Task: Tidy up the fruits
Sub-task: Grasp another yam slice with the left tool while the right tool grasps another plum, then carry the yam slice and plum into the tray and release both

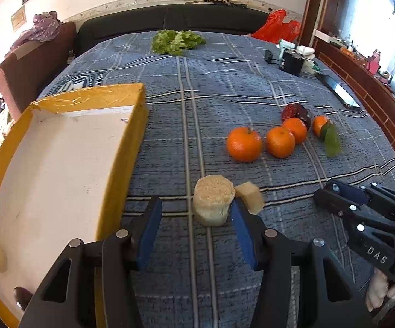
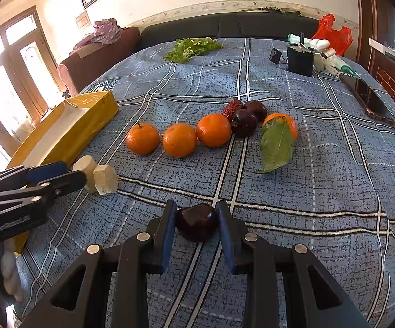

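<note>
In the left wrist view my left gripper (image 1: 196, 213) is open, its fingers on either side of a pale sugarcane chunk (image 1: 213, 203) on the blue plaid cloth; a second chunk (image 1: 250, 196) lies just right of it. A yellow box (image 1: 60, 158) with a white inside stands to the left. In the right wrist view my right gripper (image 2: 197, 222) is shut on a dark plum (image 2: 196, 222) low over the cloth. Beyond it lie three oranges (image 2: 179, 140) in a row, an orange with a leaf (image 2: 279, 134), two more plums (image 2: 245, 121) and a red date (image 2: 231, 108).
Lettuce (image 2: 192, 47) lies at the far side of the cloth. A black device (image 2: 300, 60), white gloves and a red bag (image 2: 334, 34) sit at the far right, with a phone (image 2: 368, 97) along the right edge. A black sofa back runs behind.
</note>
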Action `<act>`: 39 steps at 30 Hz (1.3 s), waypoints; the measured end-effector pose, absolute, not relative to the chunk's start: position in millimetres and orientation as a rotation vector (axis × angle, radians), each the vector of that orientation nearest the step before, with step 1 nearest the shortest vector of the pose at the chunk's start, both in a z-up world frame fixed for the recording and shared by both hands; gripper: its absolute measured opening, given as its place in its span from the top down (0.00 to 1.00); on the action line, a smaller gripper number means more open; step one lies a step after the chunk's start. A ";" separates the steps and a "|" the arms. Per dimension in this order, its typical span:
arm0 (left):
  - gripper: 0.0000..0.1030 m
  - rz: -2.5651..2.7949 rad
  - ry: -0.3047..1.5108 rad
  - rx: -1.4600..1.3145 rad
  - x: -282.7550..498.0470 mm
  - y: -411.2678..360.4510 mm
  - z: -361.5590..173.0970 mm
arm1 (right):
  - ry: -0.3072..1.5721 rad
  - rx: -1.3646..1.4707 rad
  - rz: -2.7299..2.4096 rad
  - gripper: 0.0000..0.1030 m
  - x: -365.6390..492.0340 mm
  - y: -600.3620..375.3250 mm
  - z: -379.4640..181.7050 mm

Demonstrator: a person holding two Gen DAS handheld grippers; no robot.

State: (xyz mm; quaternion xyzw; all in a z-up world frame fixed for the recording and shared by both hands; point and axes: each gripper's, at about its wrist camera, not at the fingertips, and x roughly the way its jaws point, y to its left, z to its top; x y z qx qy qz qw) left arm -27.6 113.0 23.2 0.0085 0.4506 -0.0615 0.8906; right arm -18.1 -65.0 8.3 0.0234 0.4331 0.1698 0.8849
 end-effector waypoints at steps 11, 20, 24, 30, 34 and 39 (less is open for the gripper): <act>0.72 -0.165 0.925 -0.017 -27.2 108.6 17.4 | 0.897 0.054 0.348 0.69 -21.5 -64.6 10.4; 0.71 -0.142 0.794 -0.154 -77.0 136.3 66.9 | 0.828 0.052 0.325 0.69 -29.1 -67.9 21.4; 0.71 -0.098 0.722 -0.193 -110.5 173.1 96.6 | 0.803 0.050 0.309 0.69 -31.1 -68.7 25.1; 0.71 0.035 0.678 -0.221 -138.0 246.6 121.8 | 0.751 0.048 0.338 0.69 -48.1 -55.4 55.5; 0.71 0.107 0.677 -0.238 -137.6 286.2 123.8 | 0.718 0.011 0.455 0.68 -61.8 -13.7 90.2; 0.71 0.157 0.735 -0.244 -118.2 320.2 105.0 | 0.757 -0.007 0.644 0.68 -65.2 56.6 108.3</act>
